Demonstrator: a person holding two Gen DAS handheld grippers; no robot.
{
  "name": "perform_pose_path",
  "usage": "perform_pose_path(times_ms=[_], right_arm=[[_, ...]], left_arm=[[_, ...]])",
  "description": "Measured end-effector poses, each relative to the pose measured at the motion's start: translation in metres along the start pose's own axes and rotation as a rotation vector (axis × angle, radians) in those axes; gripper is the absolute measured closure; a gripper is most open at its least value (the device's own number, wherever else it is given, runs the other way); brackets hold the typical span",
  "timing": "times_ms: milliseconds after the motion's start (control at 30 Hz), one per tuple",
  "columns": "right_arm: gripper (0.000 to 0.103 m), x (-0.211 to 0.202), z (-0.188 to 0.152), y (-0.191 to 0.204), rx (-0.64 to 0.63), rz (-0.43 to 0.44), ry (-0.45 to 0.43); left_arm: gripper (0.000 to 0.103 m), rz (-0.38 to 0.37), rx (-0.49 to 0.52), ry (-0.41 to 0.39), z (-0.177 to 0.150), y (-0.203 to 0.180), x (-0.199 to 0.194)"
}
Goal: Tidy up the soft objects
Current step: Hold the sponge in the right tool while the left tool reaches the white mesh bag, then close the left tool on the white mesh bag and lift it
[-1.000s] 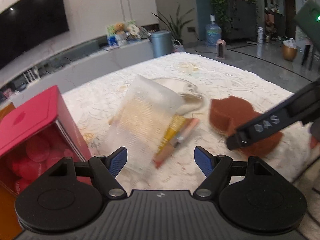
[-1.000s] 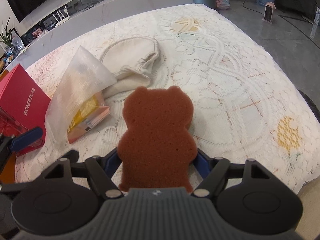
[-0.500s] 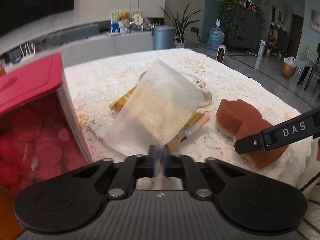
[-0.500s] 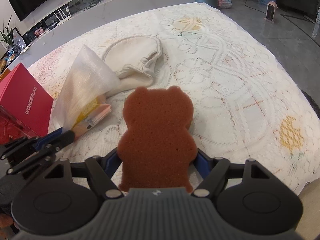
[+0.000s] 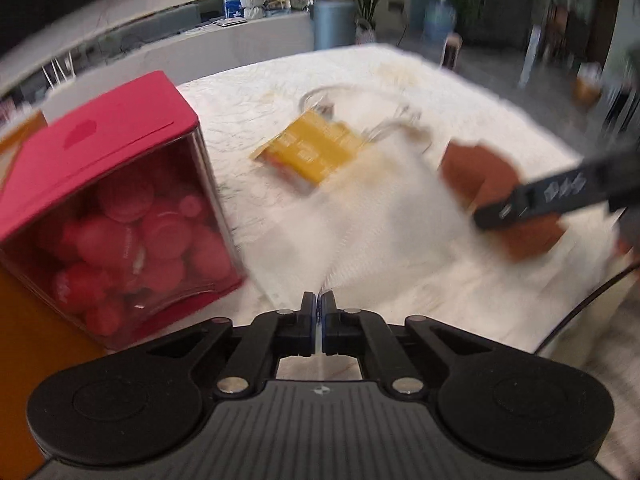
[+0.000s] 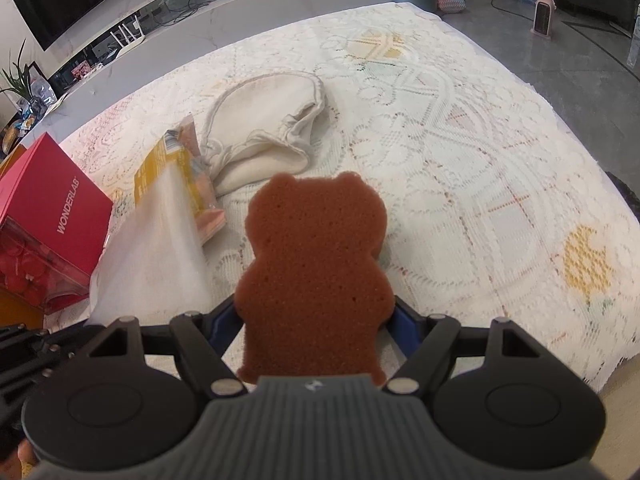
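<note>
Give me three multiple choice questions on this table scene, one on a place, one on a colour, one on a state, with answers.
1. Where is the red box?
A. left of the bear sponge
B. right of it
C. on top of it

2. What colour is the flat packet?
A. blue
B. yellow
C. green

3. How is the right claw?
A. empty
B. out of view
C. shut on the bear sponge

Answers: 1 A, the box sits at the left edge; 2 B, its face is yellow; 3 C, both pads press the sponge's sides.
</note>
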State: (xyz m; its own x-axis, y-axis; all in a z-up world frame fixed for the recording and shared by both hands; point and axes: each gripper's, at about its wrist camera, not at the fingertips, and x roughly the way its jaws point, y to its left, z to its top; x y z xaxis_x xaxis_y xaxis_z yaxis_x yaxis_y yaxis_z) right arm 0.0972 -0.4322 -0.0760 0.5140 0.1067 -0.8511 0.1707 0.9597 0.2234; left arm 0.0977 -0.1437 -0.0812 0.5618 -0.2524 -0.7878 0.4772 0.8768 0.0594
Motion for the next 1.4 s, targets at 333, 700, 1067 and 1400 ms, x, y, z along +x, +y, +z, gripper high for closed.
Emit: perform_pose_path(times_ms=[333,700,1067,1400], right_arm=[[0.027,0.003,0.001,0.003,-0.028,-0.005,-0.001],[0.027,0.003,0.002,0.002,-0.021,0.002,-0.003],[0.028,-0.004,0.001,-0.011,0.061,0.078,-0.026],[0.028,-0.016,0.0,-0.01,0.061,0.12,-0.079]], left_arm=[[0.036,0.145,0.334,-0.138,-0.001,-0.052,0.021],[0.101,0.125,0.179,-0.18,0.004,-0.036,0.017],[0.103,-0.029,-0.02,-0.447,0.023,-0.021,-0.068],[0.103,-0.057,-0.116,-0.516,0.042,0.0,-0.112]])
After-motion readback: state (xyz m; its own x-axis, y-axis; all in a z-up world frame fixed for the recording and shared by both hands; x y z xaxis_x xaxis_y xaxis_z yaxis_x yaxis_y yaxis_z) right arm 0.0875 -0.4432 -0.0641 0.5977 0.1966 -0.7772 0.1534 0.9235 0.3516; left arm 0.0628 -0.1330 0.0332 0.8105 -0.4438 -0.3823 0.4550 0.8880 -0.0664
